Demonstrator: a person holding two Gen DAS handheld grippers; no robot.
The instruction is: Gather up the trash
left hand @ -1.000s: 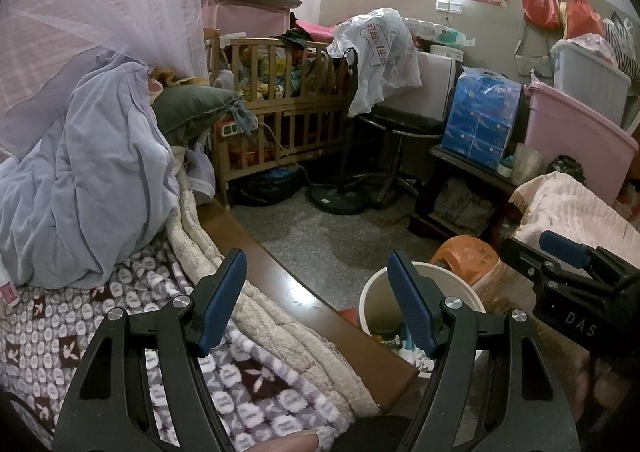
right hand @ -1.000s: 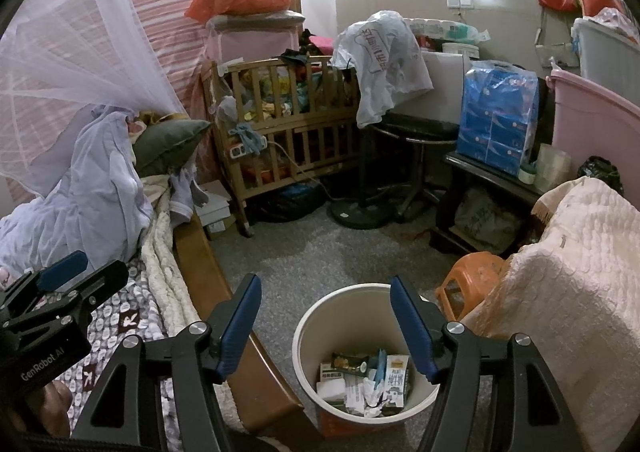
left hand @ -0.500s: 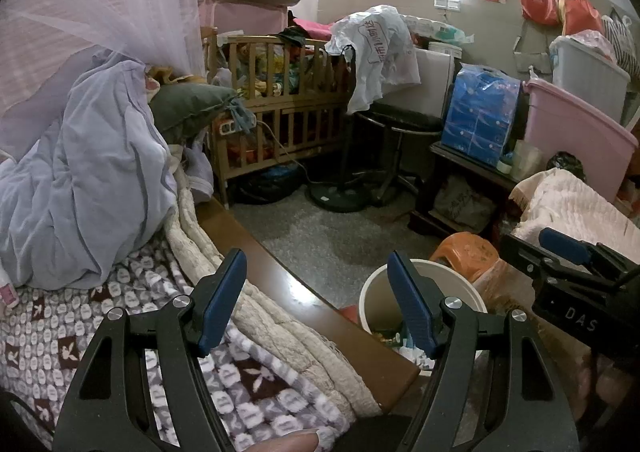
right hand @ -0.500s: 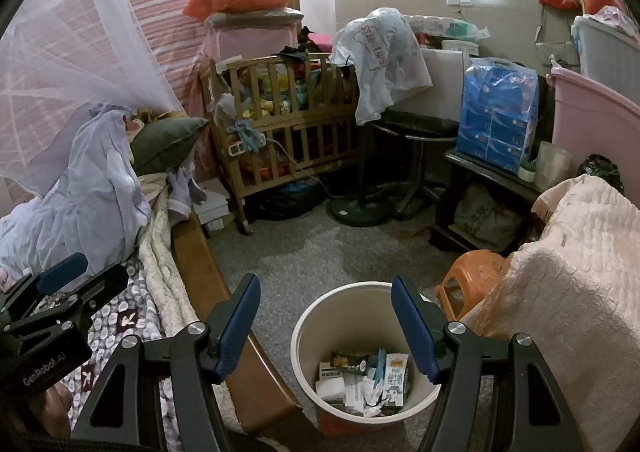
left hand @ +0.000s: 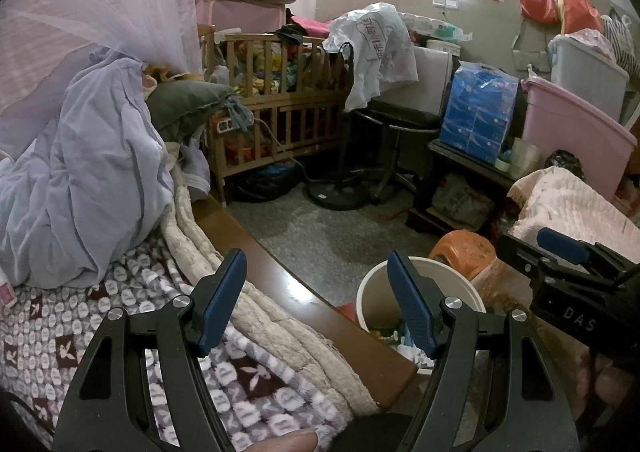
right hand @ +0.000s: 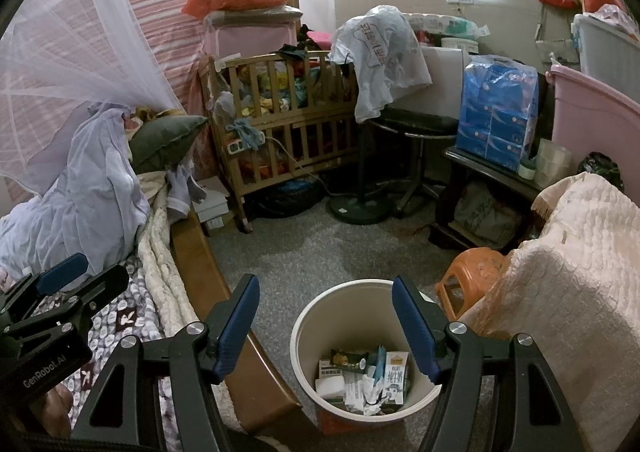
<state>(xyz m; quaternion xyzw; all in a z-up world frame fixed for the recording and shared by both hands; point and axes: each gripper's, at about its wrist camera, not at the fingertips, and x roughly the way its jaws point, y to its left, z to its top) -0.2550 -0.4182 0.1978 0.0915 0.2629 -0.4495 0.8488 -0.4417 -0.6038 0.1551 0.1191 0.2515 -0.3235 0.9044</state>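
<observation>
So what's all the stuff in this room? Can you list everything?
bin: one, white, on the floor by the bed
trash: several cartons and wrappers, inside the bin
stool: one, orange, right of the bin
crib: one, wooden, at the back
tissue pack: one, blue, on the dark bench
tub: one, pink, far right
bed blanket: one, patterned, left
left gripper: open, empty
right gripper: open, empty, over the bin

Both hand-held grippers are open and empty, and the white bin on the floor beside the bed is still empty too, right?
Not quite. The white bin already holds trash: cartons and wrappers lie at its bottom, as the right wrist view shows. The rest stands: the left hand-held gripper and the right hand-held gripper are both open and empty, and the bin stands on the floor beside the bed.
</observation>
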